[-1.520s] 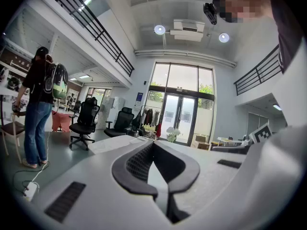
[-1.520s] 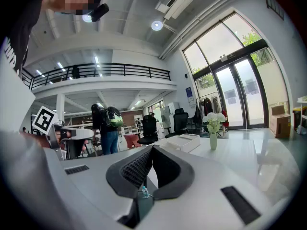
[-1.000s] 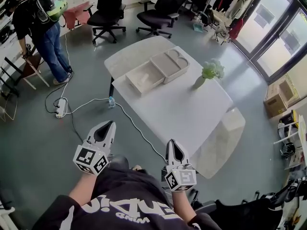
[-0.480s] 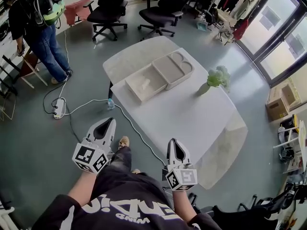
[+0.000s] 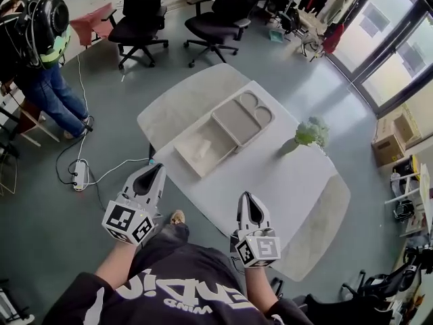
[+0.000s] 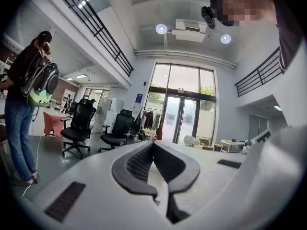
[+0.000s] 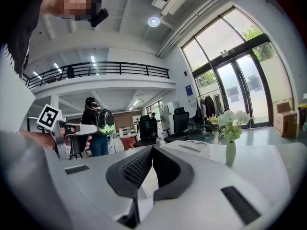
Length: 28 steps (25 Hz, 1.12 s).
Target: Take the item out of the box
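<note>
Item: box (image 5: 199, 156), open, on the white table (image 5: 270, 175), its lid (image 5: 242, 117) touching it alongside; contents pale, not made out from here
Left gripper (image 5: 155, 170): clenched on nothing
Right gripper (image 5: 247, 198): likewise closed, empty
Both well short of the box
Step, as we judge it: approach, nothing lifted yet
Next we must reach the box, part one pair of jaws and find the item
</note>
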{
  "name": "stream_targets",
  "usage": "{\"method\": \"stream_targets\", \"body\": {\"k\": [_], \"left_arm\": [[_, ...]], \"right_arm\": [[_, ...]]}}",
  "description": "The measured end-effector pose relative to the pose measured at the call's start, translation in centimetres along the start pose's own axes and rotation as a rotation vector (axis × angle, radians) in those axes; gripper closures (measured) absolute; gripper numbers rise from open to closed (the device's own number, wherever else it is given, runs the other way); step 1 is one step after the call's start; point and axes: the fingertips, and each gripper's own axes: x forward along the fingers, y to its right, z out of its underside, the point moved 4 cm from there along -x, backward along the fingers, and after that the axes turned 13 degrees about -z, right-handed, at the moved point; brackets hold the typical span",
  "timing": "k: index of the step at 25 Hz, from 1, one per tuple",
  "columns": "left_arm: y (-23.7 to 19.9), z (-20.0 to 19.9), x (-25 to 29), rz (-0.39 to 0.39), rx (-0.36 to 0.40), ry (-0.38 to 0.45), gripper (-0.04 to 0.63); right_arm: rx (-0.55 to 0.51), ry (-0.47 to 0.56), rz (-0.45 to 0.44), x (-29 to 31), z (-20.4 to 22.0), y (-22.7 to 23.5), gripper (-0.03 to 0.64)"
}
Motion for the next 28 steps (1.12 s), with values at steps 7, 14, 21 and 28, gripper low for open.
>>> {"method": "stream_targets", "body": {"k": [7, 14, 21, 28], "left_arm": [[-1.1, -0.7, 4.9, 0.041, 0.01, -0.007, 0.586], [0.3, -0.3, 8.0, 0.061, 0.01, -0.038, 0.545], [1.0, -0.1, 10.3, 0.087, 0.007, -0.082, 0.396], [2.0, 2.5, 14.1, 0.122, 0.075, -0.217, 0.36]], "right_arm": [[0.0, 0.012, 0.067, 2.4, -0.8, 2.2, 0.592], [0.011, 0.005, 0.085, 2.6, -0.9, 5.0, 0.592], [0.013, 0.018, 0.067, 3.4, -1.3, 6.4, 0.593], [0.024, 0.023, 0.079, 3.0, -1.0, 7.9, 0.593]]}}
